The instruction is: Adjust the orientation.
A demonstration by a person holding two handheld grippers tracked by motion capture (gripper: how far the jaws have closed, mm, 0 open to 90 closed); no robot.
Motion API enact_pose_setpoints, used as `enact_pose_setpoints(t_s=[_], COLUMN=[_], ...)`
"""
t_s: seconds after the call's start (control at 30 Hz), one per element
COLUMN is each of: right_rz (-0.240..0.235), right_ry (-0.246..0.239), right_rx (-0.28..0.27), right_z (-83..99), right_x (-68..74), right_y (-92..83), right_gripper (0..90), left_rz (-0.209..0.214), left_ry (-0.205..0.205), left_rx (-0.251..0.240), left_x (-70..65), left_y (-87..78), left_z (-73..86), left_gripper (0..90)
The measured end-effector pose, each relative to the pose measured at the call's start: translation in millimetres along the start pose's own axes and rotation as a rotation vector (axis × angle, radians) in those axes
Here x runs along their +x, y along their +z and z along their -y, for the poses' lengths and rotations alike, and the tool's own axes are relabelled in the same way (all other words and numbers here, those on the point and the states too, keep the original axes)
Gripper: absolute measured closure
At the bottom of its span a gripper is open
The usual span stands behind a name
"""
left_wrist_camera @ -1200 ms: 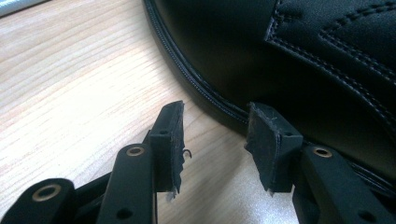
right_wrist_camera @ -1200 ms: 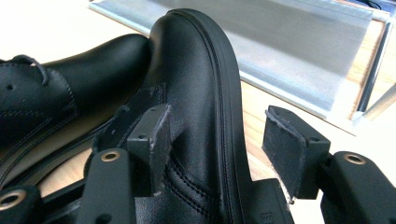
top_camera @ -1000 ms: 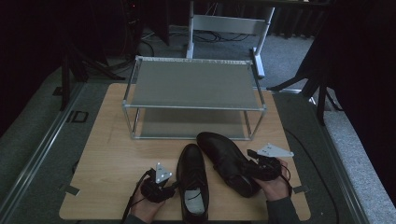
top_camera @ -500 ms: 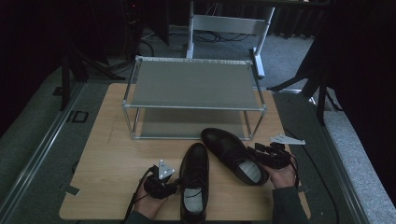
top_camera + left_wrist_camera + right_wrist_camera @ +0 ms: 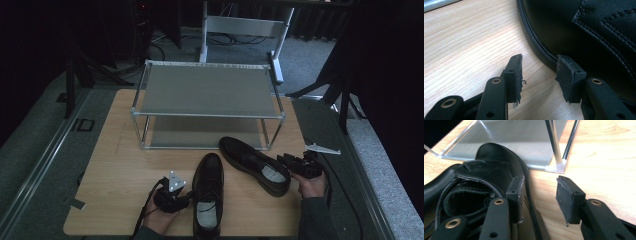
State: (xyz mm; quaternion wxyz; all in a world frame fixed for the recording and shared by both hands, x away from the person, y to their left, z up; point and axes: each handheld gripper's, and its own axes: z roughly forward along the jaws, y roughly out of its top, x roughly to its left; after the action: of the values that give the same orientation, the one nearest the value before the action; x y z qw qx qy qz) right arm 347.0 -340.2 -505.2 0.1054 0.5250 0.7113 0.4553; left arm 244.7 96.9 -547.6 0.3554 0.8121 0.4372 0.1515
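Observation:
Two black leather shoes lie on the wooden table [image 5: 120,170]. The near shoe [image 5: 208,196] points away from me. My left gripper [image 5: 187,200] is low beside its left flank, jaws open. In the left gripper view that gripper [image 5: 539,62] has bare wood between its pads, and its right pad sits against the shoe's [image 5: 586,30] sole edge. The second shoe [image 5: 254,165] lies diagonally, insole up. My right gripper [image 5: 286,161] is at its heel end. Seen from the right gripper [image 5: 540,182], the jaws have just been closing; they straddle that shoe's [image 5: 486,170] side wall without pressing it.
A two-tier metal rack [image 5: 207,90] stands at the back of the table, its lower shelf [image 5: 524,137] just beyond the diagonal shoe's toe. A white frame stands on the floor behind it. Black cables trail from both grippers toward the table's near edge.
My right hand has moved right and slightly away with the diagonal shoe, which has rolled upright so its insole shows. The left gripper and the near shoe have stayed put.

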Motion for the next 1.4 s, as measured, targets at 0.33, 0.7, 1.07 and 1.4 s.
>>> enact_pose_setpoints(t_s=[0.33,0.7,1.07,1.4], right_rz=[-0.001,0.037,0.047,0.023], right_ry=[-0.173,-0.362,-0.448,-0.51], right_rx=[-0.032,0.106,0.195,0.248], right_z=[-8.1,-6.0,-14.6,-24.1], right_x=[23.5,46.4,53.2,53.0], right_y=[-19.3,-7.3,6.0,29.6], right_gripper=[49.8,43.4,40.7,52.1], left_rz=[-0.003,-0.003,-0.002,0.001], left_ry=[0.0,0.0,0.001,0.001], left_rx=[-0.005,-0.003,-0.002,-0.002], left_x=[0.4,0.7,1.2,1.5], left_y=[0.4,0.5,0.7,0.8], left_z=[0.6,0.6,0.5,0.8], left_gripper=[56.1,55.8,55.6,55.5])
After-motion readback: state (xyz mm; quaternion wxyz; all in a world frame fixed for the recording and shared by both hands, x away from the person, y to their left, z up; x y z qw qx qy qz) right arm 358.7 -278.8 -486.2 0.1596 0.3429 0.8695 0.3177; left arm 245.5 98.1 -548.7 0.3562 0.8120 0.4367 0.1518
